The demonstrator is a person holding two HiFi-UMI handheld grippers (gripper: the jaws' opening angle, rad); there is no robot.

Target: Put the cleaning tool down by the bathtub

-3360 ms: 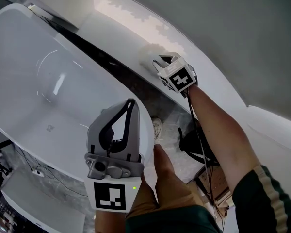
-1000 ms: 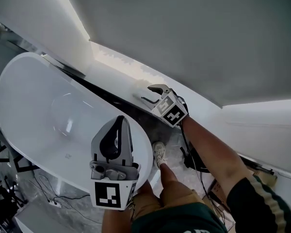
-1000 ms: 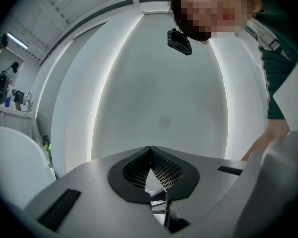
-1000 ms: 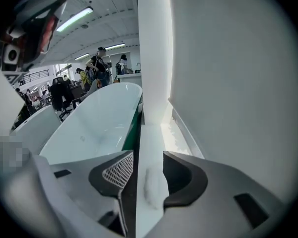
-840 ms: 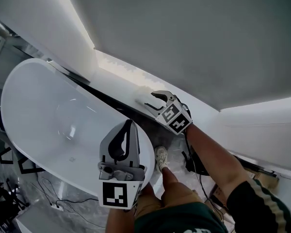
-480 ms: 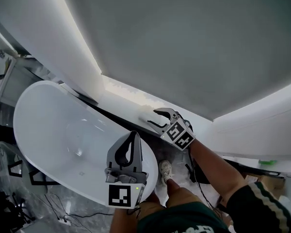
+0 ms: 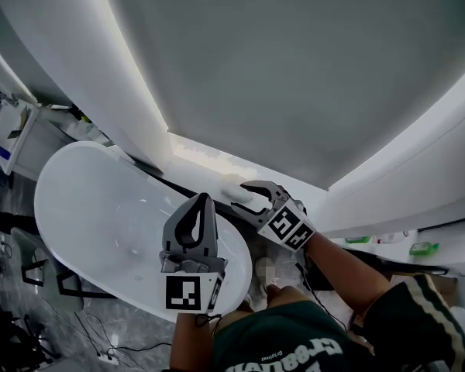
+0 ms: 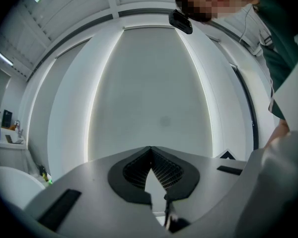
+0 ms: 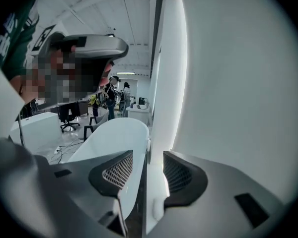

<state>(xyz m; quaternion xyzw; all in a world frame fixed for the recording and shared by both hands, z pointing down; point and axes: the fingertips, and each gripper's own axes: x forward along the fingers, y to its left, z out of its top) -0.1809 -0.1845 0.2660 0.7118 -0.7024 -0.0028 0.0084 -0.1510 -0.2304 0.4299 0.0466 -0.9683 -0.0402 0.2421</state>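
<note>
While we hold the left gripper low in the frame over the tub's near rim, its jaws pressed together on nothing, our right gripper stands mid-frame with jaws apart. The white tool lies on the ledge behind the tub, just beside those parted jaws.

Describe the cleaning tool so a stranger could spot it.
Start at the big white bathtub, then the white ledge along its wall side. The cleaning tool is the small pale lump on that smooth ledge, at the right gripper's open fingers.
</note>
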